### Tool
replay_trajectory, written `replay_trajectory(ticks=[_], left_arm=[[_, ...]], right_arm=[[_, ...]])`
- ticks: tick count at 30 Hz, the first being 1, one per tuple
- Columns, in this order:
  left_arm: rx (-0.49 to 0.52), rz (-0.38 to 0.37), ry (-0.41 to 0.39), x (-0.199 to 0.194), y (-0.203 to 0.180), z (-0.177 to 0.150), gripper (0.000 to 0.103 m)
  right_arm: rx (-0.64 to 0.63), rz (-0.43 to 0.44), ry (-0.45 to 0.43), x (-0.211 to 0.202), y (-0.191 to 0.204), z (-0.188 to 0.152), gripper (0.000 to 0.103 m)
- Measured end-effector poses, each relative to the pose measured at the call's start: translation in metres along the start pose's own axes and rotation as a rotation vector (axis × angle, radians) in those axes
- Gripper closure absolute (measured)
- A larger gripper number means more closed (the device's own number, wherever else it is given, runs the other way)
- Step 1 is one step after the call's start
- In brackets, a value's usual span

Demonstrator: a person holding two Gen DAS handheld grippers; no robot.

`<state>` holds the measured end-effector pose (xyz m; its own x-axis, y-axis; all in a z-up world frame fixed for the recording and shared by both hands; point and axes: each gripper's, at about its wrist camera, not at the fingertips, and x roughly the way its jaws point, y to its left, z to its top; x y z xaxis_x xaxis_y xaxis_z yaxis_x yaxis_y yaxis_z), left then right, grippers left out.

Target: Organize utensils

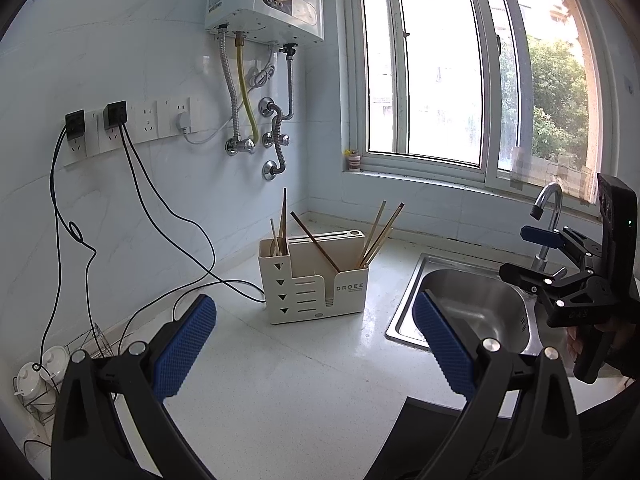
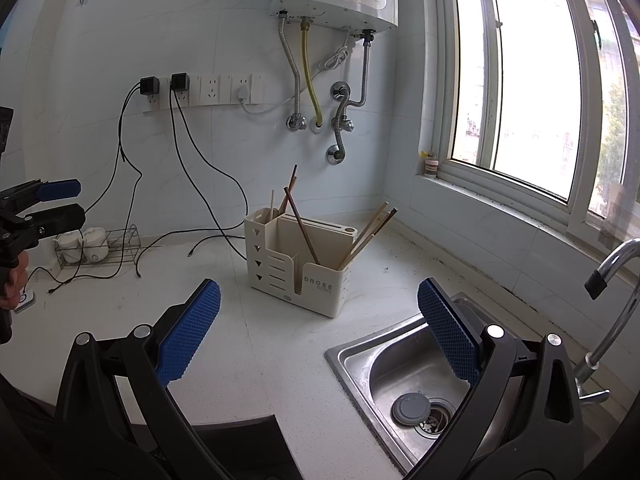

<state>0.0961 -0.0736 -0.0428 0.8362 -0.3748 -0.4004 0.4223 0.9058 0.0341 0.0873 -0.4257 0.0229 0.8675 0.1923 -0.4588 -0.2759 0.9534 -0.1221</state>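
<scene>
Two grippers hover over the white worktop, and neither has anything in it. Left gripper first: its blue ridged pads are spread wide, nothing between them, fingertips above bare worktop. Dead ahead of that gap, set well back toward the corner of the wall, stands the cream utensil holder, upright, lettering on its front face. Chopsticks lean out of its right-hand compartment; one darker chopstick slants across the middle section; a few more sticks stand in the narrow slot on the holder's left end. Off to the left gripper's right lies the steel sink, with the faucet curving up behind it.

Over to the right gripper: pads likewise parted wide, empty, its right fingertip above the near corner of the sink and its left one above the worktop. The utensil holder sits just beyond its fingertips, slightly left of centre, chopsticks fanning out to the right. A grey drain stopper lies in the basin beside the drain. Far off to this gripper's left, a wire rack with white lidded pots stands against the wall, black cables trailing down from the wall sockets onto the worktop.
</scene>
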Motion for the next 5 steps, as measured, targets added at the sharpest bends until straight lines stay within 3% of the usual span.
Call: replay_trajectory(ticks=[5], left_arm=[[0.000,0.002,0.003,0.0012,0.0003,-0.0001,0.005]], right_arm=[[-0.001,0.000,0.002,0.0013,0.0005,-0.0004,0.008]])
